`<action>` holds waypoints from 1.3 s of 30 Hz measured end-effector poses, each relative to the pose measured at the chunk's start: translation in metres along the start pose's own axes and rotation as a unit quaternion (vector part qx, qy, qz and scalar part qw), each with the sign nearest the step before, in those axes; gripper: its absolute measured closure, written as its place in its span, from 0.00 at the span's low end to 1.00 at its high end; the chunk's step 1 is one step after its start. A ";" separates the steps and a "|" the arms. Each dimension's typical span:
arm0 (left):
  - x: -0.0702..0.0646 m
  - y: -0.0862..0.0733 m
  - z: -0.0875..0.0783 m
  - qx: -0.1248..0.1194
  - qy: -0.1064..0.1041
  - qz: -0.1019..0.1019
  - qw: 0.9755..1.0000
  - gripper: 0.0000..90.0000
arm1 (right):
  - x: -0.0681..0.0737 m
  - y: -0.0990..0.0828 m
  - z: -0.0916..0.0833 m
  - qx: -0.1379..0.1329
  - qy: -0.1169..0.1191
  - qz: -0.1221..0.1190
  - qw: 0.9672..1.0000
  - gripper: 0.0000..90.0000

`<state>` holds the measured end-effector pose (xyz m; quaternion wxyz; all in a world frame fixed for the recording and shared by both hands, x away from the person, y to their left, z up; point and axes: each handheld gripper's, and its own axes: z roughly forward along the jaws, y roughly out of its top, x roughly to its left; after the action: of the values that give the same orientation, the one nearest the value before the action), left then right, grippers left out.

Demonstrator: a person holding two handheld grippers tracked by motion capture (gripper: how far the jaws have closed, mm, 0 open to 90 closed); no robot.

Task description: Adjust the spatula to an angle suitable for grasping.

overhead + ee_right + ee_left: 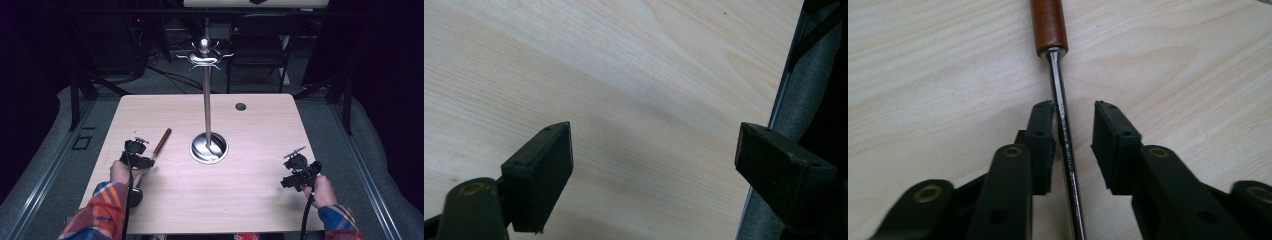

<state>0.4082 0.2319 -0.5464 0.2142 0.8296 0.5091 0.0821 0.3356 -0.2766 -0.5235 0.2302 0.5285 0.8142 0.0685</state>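
Wooden table (250, 195) with metal stand (207, 100) at centre.
Left gripper (1073, 125): jaws straddle the utensil (1060, 100) shaft lying flat at table left, one pad touching, not clamped. Right gripper (654, 165): jaws wide apart, holding nothing.

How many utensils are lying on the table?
1: a utensil with a wooden handle and a metal shaft lies left of the stand's round base, its shaft between the left gripper's jaws. Its working end is hidden.

We take this for a recording lab: a bare wooden desk (260, 195) on grey carpet (45, 150), black curtains around it, cables (170, 75) on the floor, a folding chair (260, 45) behind
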 end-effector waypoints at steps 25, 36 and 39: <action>-0.007 -0.001 0.003 0.056 -0.035 0.050 0.997 0.90 | 0.002 0.000 -0.003 -0.001 0.005 0.001 1.000 0.17; -0.016 0.006 0.004 0.036 -0.019 0.062 0.997 0.73 | 0.002 0.001 -0.003 0.000 0.005 0.001 1.000 0.17; -0.015 0.007 0.004 0.027 -0.015 0.060 0.998 0.73 | 0.002 0.001 -0.002 0.004 0.005 0.000 1.000 0.17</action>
<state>0.4082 0.2148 -0.5452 0.1940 0.8655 0.4567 0.0683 0.3346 -0.2746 -0.5219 0.2245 0.5287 0.8158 0.0680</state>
